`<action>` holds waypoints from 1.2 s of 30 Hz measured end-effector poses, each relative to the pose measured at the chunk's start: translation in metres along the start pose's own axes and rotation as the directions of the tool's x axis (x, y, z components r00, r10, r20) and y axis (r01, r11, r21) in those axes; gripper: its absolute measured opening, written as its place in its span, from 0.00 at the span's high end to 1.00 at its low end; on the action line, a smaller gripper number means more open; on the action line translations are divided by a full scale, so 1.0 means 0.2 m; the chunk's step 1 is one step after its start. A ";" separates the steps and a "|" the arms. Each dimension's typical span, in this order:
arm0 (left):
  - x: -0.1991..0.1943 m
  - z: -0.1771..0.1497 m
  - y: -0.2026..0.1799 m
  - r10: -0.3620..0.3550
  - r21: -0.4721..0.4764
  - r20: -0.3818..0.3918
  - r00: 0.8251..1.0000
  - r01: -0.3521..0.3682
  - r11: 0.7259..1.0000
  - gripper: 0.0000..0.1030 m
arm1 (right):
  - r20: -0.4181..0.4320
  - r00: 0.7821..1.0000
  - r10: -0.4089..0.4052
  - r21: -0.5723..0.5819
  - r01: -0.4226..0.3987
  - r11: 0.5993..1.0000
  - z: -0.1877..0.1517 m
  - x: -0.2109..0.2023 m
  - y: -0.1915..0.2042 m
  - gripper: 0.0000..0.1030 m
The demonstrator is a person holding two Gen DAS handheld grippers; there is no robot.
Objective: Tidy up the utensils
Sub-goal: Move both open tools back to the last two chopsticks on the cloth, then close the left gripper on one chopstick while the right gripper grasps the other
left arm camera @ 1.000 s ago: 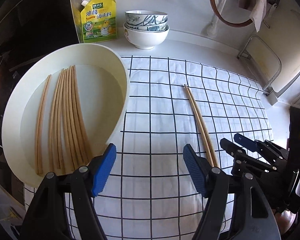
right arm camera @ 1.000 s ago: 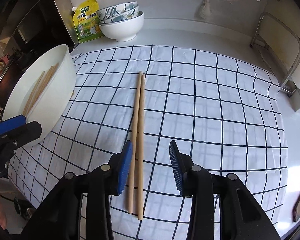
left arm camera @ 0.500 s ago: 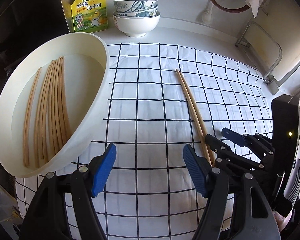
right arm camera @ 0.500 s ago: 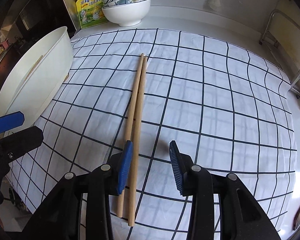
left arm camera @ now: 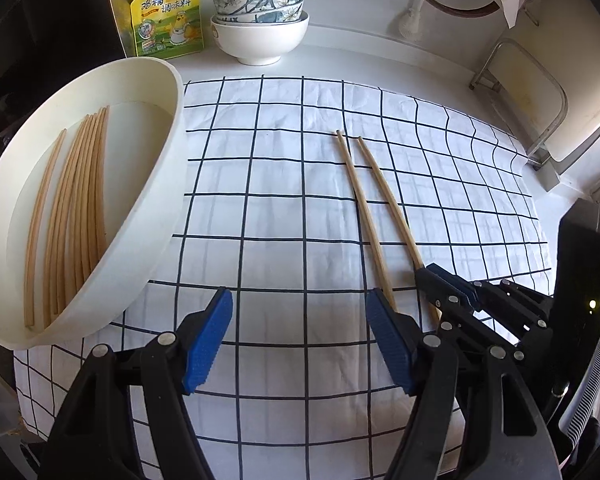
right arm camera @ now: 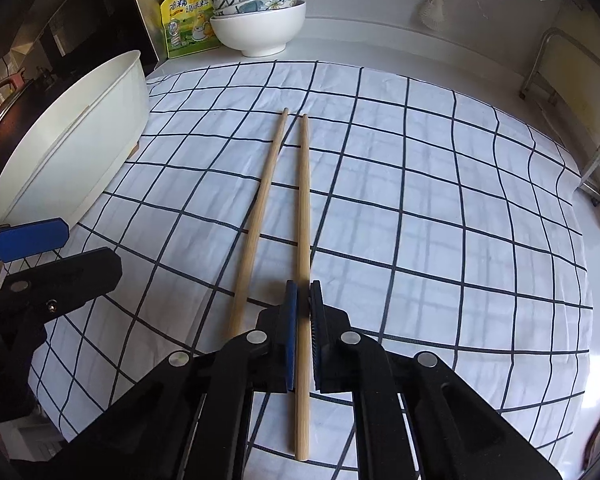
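Observation:
Two wooden chopsticks lie on the checked cloth (right arm camera: 420, 208). My right gripper (right arm camera: 303, 294) is shut on the right chopstick (right arm camera: 303, 200) near its thick end. The left chopstick (right arm camera: 260, 216) lies free beside it. In the left wrist view the right gripper (left arm camera: 428, 274) sits over the held chopstick (left arm camera: 388, 204), with the free chopstick (left arm camera: 362, 216) next to it. My left gripper (left arm camera: 300, 332) is open and empty above the cloth. The white oval basin (left arm camera: 160, 184) at the left holds several chopsticks (left arm camera: 76, 216).
A stack of bowls (left arm camera: 260, 24) and a yellow seasoning pouch (left arm camera: 166, 12) stand at the back of the counter. A metal rack (left arm camera: 540, 96) is at the right edge. A dark pan (right arm camera: 4, 120) sits left of the basin.
My right gripper has closed on the right chopstick, and the two chopsticks have spread apart at their far tips. My left gripper has stayed open.

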State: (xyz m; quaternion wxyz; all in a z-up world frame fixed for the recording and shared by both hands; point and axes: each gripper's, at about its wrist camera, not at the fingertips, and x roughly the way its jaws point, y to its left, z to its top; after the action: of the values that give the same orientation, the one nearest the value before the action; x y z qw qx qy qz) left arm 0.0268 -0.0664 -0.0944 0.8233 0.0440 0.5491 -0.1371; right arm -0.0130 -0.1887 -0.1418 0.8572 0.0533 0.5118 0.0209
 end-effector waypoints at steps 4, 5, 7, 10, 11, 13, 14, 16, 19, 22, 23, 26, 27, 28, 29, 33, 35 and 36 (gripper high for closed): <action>0.06 0.02 -0.07 0.004 0.016 -0.002 1.000 -0.004 1.000 0.31 | 0.004 1.000 -0.013 0.038 0.013 0.999 -0.04 -0.03 -0.10 0.94; 0.08 0.02 -0.09 0.005 0.018 -0.003 1.000 -0.005 1.000 0.31 | 0.003 1.000 -0.016 0.046 0.016 0.999 -0.05 -0.04 -0.13 0.94; 0.12 0.02 -0.12 0.008 0.020 -0.007 1.000 -0.008 1.000 0.31 | 0.004 1.000 -0.025 0.063 0.024 0.998 -0.06 -0.05 -0.17 0.94; 0.19 0.03 -0.16 0.022 0.028 -0.010 1.000 -0.022 0.999 0.31 | 0.006 0.999 -0.031 0.084 0.031 0.996 -0.08 -0.07 -0.23 0.94; 0.20 0.03 -0.17 0.029 0.032 -0.009 1.000 -0.028 0.999 0.31 | 0.007 0.999 -0.033 0.090 0.032 0.995 -0.09 -0.07 -0.25 0.94; 0.23 0.03 -0.19 0.041 0.039 -0.004 0.999 -0.041 0.998 0.31 | 0.009 0.999 -0.034 0.099 0.033 0.995 -0.10 -0.08 -0.28 0.94; 0.23 0.03 -0.20 0.047 0.043 -0.001 0.999 -0.047 0.998 0.31 | 0.010 0.999 -0.031 0.102 0.030 0.994 -0.10 -0.09 -0.28 0.94; 0.25 0.04 -0.21 0.058 0.048 0.005 0.998 -0.058 0.997 0.31 | 0.011 1.000 -0.025 0.106 0.024 0.994 -0.10 -0.09 -0.29 0.94; 0.27 0.04 -0.23 0.068 0.049 0.013 0.998 -0.069 0.996 0.31 | 0.018 1.000 -0.004 0.116 0.002 0.993 -0.10 -0.09 -0.31 0.88; 0.29 0.05 -0.23 0.088 0.053 0.018 0.996 -0.089 0.995 0.31 | 0.027 1.000 -0.012 0.114 0.009 0.993 -0.09 -0.09 -0.31 0.79; 0.30 0.05 -0.23 0.095 0.054 0.019 0.995 -0.096 0.994 0.31 | 0.028 0.999 -0.018 0.107 0.015 0.994 -0.09 -0.09 -0.30 0.78; 0.31 0.05 -0.23 0.104 0.050 0.028 0.994 -0.106 0.993 0.31 | 0.033 0.998 -0.058 0.087 0.055 0.995 -0.06 -0.07 -0.28 0.78; 0.31 0.05 -0.23 0.105 0.050 0.030 0.994 -0.107 0.993 0.31 | 0.036 0.997 -0.071 0.080 0.068 0.994 -0.06 -0.06 -0.27 0.78; 0.31 0.05 -0.24 0.104 0.050 0.031 0.994 -0.106 0.993 0.34 | 0.039 0.996 -0.082 0.072 0.079 0.994 -0.05 -0.05 -0.26 0.78; 0.30 0.04 -0.24 0.102 0.051 0.034 0.994 -0.103 0.993 0.37 | 0.042 0.995 -0.092 0.064 0.090 0.994 -0.04 -0.05 -0.26 0.78; 0.29 0.03 -0.27 0.088 0.072 0.041 0.995 -0.091 0.993 0.69 | 0.048 0.994 -0.099 0.037 0.097 0.995 -0.03 -0.03 -0.23 0.81; 0.28 0.03 -0.28 0.081 0.078 0.034 0.996 -0.084 0.993 0.81 | 0.043 0.994 -0.098 0.032 0.096 0.995 -0.02 -0.03 -0.22 0.94; 0.29 0.03 -0.28 0.074 0.078 0.027 0.997 -0.076 0.994 0.89 | 0.041 0.995 -0.093 0.035 0.091 0.995 -0.02 -0.03 -0.22 0.93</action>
State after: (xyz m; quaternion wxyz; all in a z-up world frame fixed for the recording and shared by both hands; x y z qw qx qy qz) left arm 0.0379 -0.1323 -0.1395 0.8320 0.0956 0.5312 -0.1281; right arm -0.0194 -0.2325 -0.1435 0.8669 0.0441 0.4957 -0.0282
